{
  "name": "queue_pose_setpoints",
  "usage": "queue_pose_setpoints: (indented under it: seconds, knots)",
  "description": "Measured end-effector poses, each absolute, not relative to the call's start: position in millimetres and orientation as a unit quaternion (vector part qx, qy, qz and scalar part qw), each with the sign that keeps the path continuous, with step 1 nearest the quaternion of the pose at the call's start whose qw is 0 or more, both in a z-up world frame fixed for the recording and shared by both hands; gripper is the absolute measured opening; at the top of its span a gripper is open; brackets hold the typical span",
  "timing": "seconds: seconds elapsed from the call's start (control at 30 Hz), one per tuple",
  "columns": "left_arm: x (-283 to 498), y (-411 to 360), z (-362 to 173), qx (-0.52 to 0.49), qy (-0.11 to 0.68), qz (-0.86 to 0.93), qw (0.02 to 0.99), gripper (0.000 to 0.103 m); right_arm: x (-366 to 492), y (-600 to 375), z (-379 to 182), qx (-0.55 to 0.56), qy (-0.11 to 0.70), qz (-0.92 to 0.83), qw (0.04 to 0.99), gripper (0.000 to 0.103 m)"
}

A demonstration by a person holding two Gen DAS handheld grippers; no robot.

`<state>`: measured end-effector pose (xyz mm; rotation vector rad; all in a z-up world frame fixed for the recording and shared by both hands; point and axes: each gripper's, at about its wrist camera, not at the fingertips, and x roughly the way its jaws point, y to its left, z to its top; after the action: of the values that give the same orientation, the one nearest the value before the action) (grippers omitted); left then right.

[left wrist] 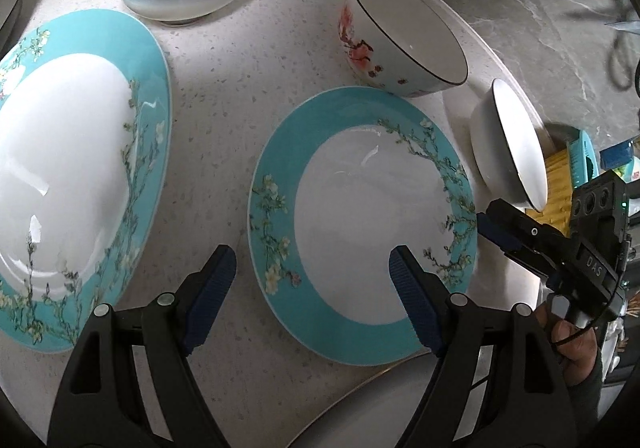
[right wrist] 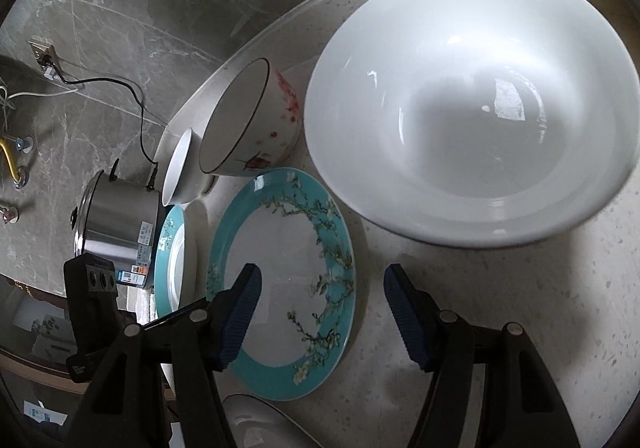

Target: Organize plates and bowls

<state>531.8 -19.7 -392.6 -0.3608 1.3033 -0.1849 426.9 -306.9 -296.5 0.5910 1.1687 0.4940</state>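
Observation:
A teal plate with blossom branches (left wrist: 360,224) lies flat on the speckled table. My left gripper (left wrist: 312,272) is open and straddles its left rim, one finger over the table and one over the plate's white centre. In the right wrist view my right gripper (right wrist: 322,292) is open and straddles the right rim of the teal plate (right wrist: 280,280). The right gripper (left wrist: 494,226) also shows at that rim in the left wrist view. Nothing is gripped. A second, larger teal plate (left wrist: 72,176) lies to the left.
A large white bowl (right wrist: 472,108), a flowered bowl (left wrist: 404,36) and a small white bowl (left wrist: 508,144) stand near the table's far edge (left wrist: 472,28). A white dish (right wrist: 260,424) lies just below the grippers. A steel pot (right wrist: 116,224) with a cable stands on the floor beyond.

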Motion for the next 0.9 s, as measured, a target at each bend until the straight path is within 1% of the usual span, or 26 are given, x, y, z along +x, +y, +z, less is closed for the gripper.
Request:
queue_pose_setpoints:
  seconds: [0.3,0.37,0.43,0.53,0.7,0.77,0.8,0.83,0.87,0.9]
  knots:
    - [533.8,-22.3,-392.4,-0.16,0.601,-0.081,0.779,0.077,433.0,-296.6,-298.8,0.264,0.544,0.232,0.762,0.064]
    - [533.6,-21.2,-391.6,-0.16,0.599,-0.081,0.78,0.073,433.5,-295.7,-298.9,0.261,0.547,0.232,0.761,0.063]
    - [533.3,-21.4,-391.3,-0.157,0.597,-0.081,0.782,0.064,434.2,-294.3,-299.5,0.257,0.55,0.232,0.76,0.057]
    - [536.2,-23.6,-391.4,-0.148,0.598,-0.083,0.783,0.058,435.2,-291.5,-299.7,0.254,0.554,0.231,0.758,0.053]
    - [539.1,-23.6,-391.0,-0.139,0.599,-0.08,0.785,0.056,435.9,-283.2,-296.2,0.232,0.563,0.226,0.76,0.053]
    - [538.6,-20.5,-391.0,-0.139,0.599,-0.076,0.785,0.049,435.5,-282.2,-295.6,0.224,0.566,0.224,0.761,0.053]
    - [538.4,-18.4,-391.0,-0.139,0.6,-0.072,0.785,0.042,435.1,-282.4,-295.2,0.219,0.568,0.221,0.762,0.051]
    - [538.3,-15.8,-390.9,-0.138,0.6,-0.069,0.785,0.035,435.6,-282.9,-295.2,0.215,0.57,0.218,0.762,0.048]
    - [537.8,-12.8,-391.3,-0.138,0.601,-0.067,0.785,0.032,436.0,-283.0,-294.9,0.209,0.573,0.213,0.763,0.046]
    - [537.5,-10.1,-391.6,-0.137,0.601,-0.064,0.784,0.027,436.6,-283.2,-294.8,0.203,0.576,0.206,0.764,0.041]
